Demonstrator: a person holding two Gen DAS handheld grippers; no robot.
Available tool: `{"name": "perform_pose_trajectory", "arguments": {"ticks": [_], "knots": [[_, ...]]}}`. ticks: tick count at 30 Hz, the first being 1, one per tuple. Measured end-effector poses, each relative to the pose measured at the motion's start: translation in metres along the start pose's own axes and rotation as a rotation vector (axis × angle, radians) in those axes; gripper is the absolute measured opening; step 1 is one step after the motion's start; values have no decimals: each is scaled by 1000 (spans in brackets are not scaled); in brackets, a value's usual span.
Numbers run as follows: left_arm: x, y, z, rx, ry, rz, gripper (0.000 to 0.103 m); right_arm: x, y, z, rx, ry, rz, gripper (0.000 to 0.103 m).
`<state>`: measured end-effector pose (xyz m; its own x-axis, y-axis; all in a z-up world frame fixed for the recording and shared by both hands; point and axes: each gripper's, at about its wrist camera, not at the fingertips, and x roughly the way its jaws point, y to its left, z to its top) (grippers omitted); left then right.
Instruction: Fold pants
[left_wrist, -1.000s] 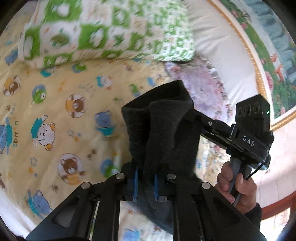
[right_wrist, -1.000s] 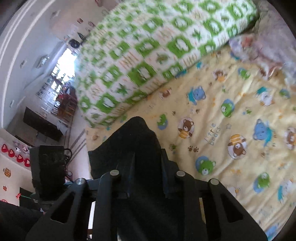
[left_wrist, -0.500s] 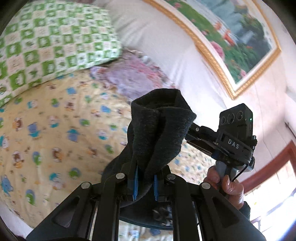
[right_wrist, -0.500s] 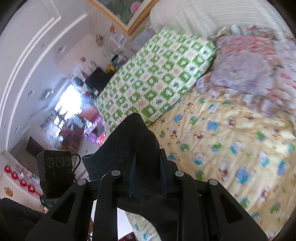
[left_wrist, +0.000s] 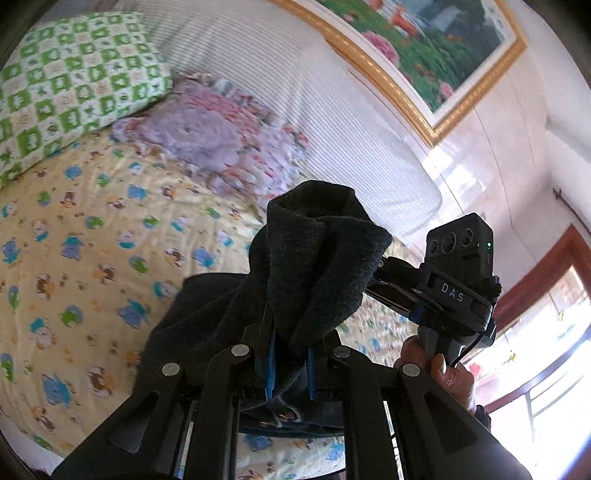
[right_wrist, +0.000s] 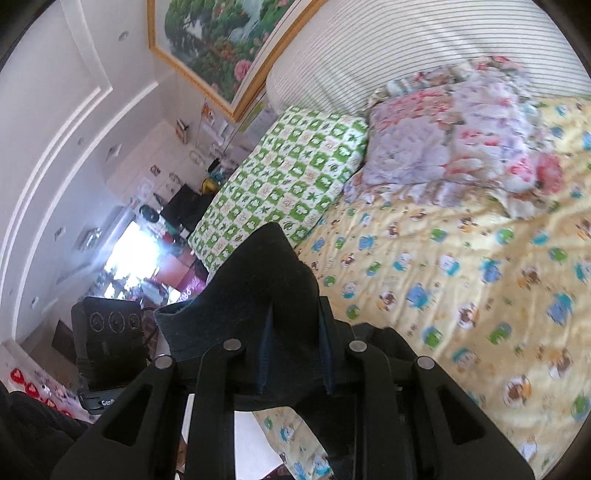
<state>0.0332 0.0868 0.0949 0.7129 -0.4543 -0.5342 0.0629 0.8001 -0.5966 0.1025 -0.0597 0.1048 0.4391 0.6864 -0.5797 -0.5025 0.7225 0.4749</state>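
The dark pants (left_wrist: 317, 273) are held up in the air above the bed (left_wrist: 92, 236), bunched at each grip, with a loose part seen hanging down toward the yellow bear-print sheet (right_wrist: 461, 295) in the left wrist view. From here, the greatest risk is judged to be an uneven fold: because thick wads of cloth stick out beyond both grips, the garment may be laid down twisted or creased if it is lowered without first being spread taut between the two hands. A slip is also judged possible, since the fleecy fabric is gathered in several layers and a layer could be pulled free under the weight of the hanging part. The green checked pillow (right_wrist: 291, 177) and the floral pillow (right_wrist: 443, 147) lie near the head of the bed, and the cloth could be dragged over them if it is swung too far forward. The left tongs (left_wrist: 290, 365) are clenched, narrowed to the thickness of the bunched cloth, and a fold of the pants is pinched between the blue pads (left_wrist: 270, 369). The right tongs (right_wrist: 293, 354) are likewise clamped on the pants, with only the gathered fabric between their fingers (right_wrist: 264, 354). The right tool's handle is seen gripped by the right hand (left_wrist: 439, 369).
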Motion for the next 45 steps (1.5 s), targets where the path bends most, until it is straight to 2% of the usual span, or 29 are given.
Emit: {"name": "perform_pose_trajectory", "arguments": {"ticks": [8,16,25,31,36,39,41,44,45], "knots": [[23,-40,-24,105,55,-7,11,-53,-25,-33,73,-104,1,24],[47,-71,-47,200,102,15,12,-86,-51,-63,137,-167,-5,24],[76,-87,-77,304,156,66,12,-107,-84,-97,202,-222,-24,24],[89,-90,-91,361,167,97,13,-111,-103,-116,248,-227,-51,29],[97,-96,-109,461,169,129,21,-114,-112,-127,279,-234,-75,29],[96,-99,-115,487,187,109,36,-122,-117,-137,310,-251,-91,29],[95,-100,-116,491,199,89,50,-128,-118,-143,335,-265,-103,29],[89,-99,-116,491,210,64,55,-141,-119,-153,368,-291,-127,42],[87,-98,-115,488,212,57,56,-144,-118,-156,379,-299,-137,52]]}}
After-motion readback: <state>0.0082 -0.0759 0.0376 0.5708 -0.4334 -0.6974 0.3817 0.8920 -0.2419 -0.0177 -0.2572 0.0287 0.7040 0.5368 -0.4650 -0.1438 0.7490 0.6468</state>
